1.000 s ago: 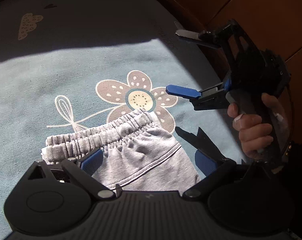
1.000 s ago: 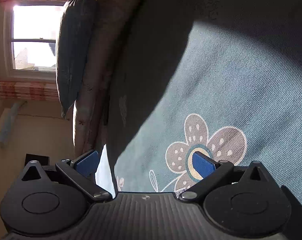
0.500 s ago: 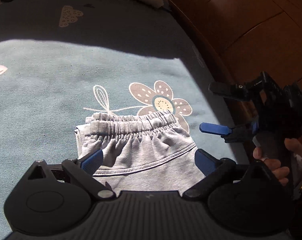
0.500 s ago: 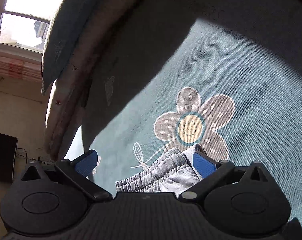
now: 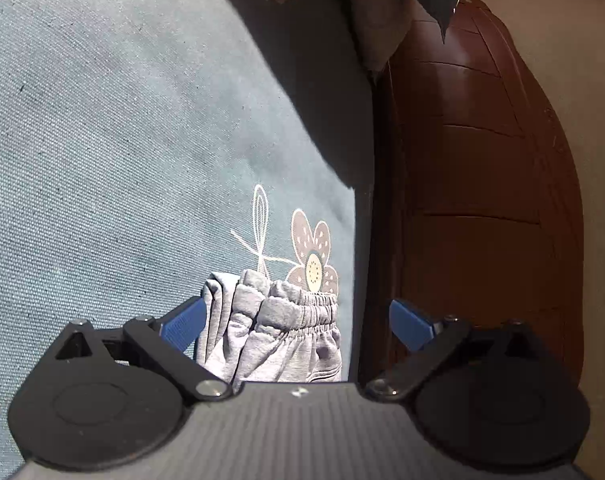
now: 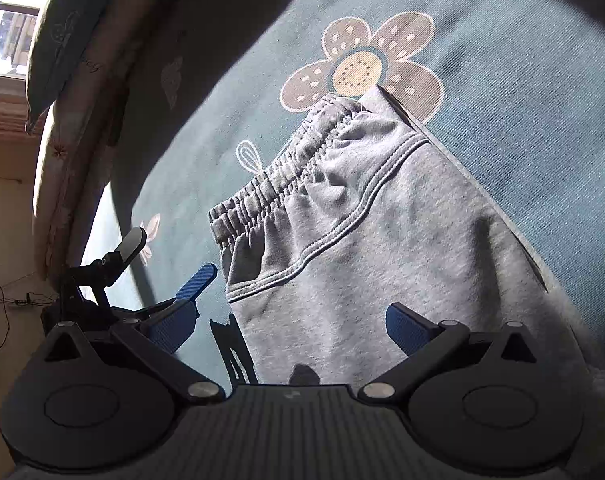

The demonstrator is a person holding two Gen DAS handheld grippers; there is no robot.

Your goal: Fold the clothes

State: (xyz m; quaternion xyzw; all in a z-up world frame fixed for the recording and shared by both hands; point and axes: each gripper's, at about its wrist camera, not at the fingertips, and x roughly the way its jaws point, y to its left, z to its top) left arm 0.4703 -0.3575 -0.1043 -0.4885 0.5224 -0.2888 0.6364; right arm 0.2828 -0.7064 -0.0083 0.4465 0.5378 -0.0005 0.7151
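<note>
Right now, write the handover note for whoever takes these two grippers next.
Left gripper: open, holding nothing, hovering at the waistband end of the grey sweatpants.
Right gripper: open, holding nothing, above the sweatpants' pocket seam.
Sweatpants: lying on the blue flower-print bedsheet, elastic waistband bunched over the printed flower, near the bed's edge by the wooden bed frame.
Done: cannot tell how many folds are in; the lower legs are out of view.
Left: probably grip, finish folding, flatten.
</note>
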